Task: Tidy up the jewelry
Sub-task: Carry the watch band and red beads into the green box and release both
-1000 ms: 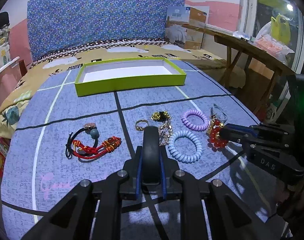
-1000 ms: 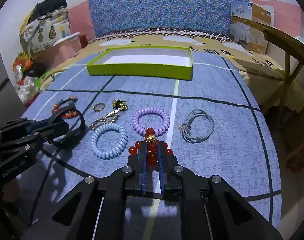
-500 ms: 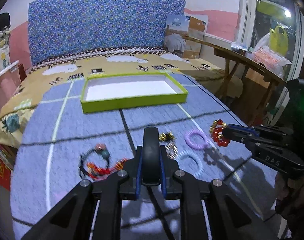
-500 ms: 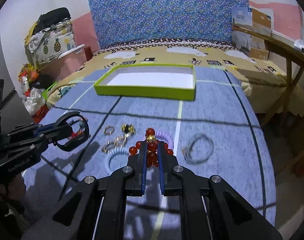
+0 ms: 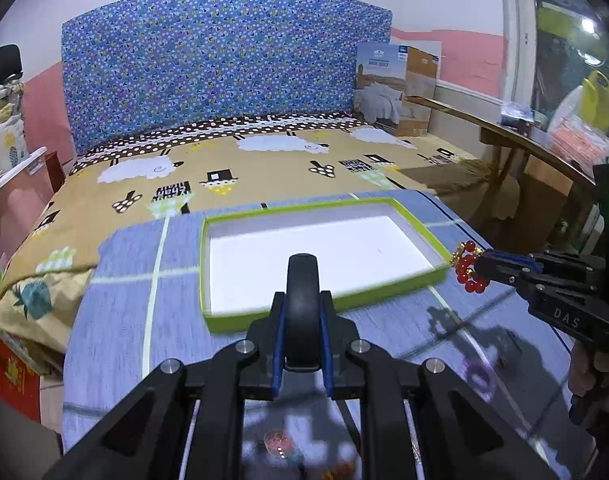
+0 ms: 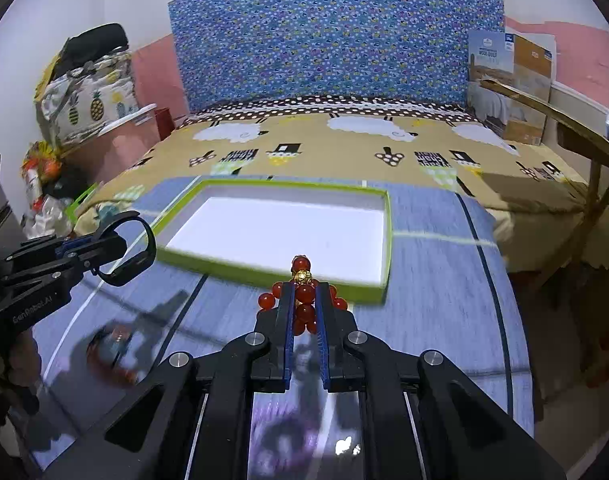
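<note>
Bead bracelet (image 6: 304, 296) pinched in right claw (image 6: 304, 312).

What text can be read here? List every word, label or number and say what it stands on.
"DAS" – white letters on the side of the right gripper, seen from the left wrist view.
"GenRobot.AI" – on the side of the left gripper, seen from the right wrist view; slightly blurred.
Print on the cardboard box beside the headboard – too small and blurred to read.
No text shows on the green tray.
</note>
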`<action>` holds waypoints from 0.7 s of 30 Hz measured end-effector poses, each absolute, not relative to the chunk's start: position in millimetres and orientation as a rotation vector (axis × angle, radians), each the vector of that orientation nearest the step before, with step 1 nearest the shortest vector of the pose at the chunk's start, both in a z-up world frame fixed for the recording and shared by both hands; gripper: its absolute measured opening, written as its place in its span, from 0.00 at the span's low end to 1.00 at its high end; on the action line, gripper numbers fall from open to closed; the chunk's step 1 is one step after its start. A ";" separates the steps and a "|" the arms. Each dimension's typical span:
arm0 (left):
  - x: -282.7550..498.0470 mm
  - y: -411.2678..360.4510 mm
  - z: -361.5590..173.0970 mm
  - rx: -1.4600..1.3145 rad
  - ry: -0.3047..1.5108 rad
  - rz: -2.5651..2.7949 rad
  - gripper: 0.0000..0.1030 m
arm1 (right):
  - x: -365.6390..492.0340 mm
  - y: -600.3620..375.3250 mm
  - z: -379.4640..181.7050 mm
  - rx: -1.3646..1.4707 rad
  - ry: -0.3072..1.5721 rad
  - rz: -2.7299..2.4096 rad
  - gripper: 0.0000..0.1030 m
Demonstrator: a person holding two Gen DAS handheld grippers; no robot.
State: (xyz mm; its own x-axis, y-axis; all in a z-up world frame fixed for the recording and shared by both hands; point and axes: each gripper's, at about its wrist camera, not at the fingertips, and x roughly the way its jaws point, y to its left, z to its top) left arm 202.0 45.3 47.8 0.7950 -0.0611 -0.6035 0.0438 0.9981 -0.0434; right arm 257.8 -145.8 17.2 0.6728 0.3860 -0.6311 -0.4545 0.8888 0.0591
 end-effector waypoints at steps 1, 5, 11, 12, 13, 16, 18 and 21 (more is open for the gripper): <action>213.5 48.2 47.5 -0.022 0.651 -0.047 0.15 | 271.6 -144.3 16.4 -0.101 0.690 0.465 0.09; 245.3 56.9 42.5 -0.003 0.658 -0.031 0.15 | 312.8 -142.8 9.7 -0.083 0.717 0.439 0.09; 281.4 64.8 22.1 0.005 0.712 -0.008 0.15 | 360.5 -140.3 -11.5 -0.055 0.789 0.406 0.10; 285.0 64.9 17.9 0.008 0.722 -0.004 0.15 | 364.9 -139.1 -15.3 -0.056 0.799 0.404 0.10; 288.6 64.8 13.8 0.016 0.731 0.006 0.15 | 367.7 -138.1 -18.5 -0.057 0.807 0.400 0.10; 296.2 66.3 4.5 0.013 0.754 0.017 0.15 | 375.1 -135.9 -28.2 -0.064 0.828 0.393 0.10; 296.5 66.9 -1.1 0.007 0.766 0.022 0.15 | 377.6 -136.1 -32.6 -0.058 0.843 0.392 0.10; 295.6 68.3 -3.7 0.004 0.772 0.024 0.15 | 377.7 -138.2 -37.2 -0.052 0.862 0.397 0.10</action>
State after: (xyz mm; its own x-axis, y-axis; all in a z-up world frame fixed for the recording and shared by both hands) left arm 295.6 68.3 -3.7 0.7162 0.0230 -0.6975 -0.0200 0.9997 0.0124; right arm 377.7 -138.2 -37.2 0.5824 0.3190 -0.7477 -0.3604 0.9258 0.1143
